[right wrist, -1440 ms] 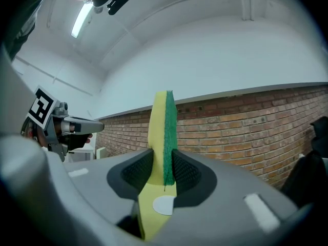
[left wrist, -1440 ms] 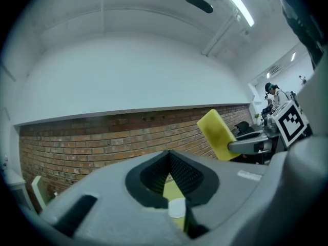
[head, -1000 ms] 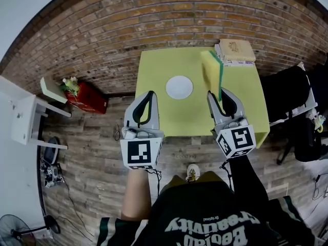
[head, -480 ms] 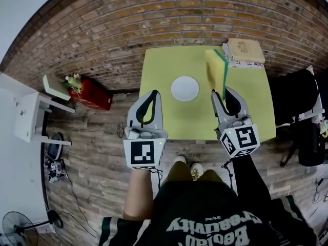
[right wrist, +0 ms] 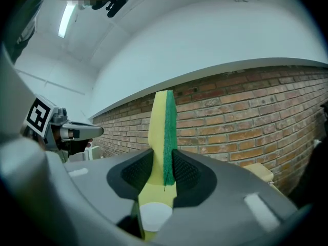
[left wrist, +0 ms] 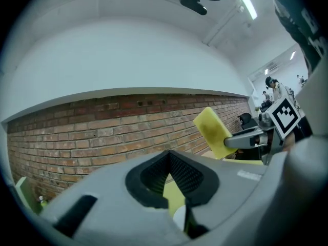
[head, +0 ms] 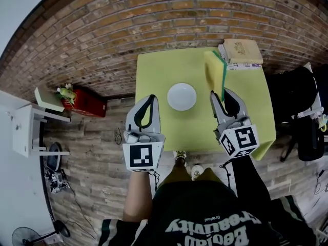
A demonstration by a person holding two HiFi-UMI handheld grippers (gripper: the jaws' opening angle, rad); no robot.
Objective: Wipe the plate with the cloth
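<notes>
Over the table (head: 154, 70), right gripper (head: 220, 94) clamps sponge (head: 214, 68) lengthwise pointing forward; left gripper (head: 149, 98) closed.

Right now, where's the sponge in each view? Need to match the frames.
Head view: sponge right of centre, held upright in the right gripper.
Left gripper view: right of centre, sticking up from the right gripper.
Right gripper view: dead centre, clamped between the jaws, green side on the right.
Shared landmark: the brick wall, behind the sponge in all three views.
</notes>
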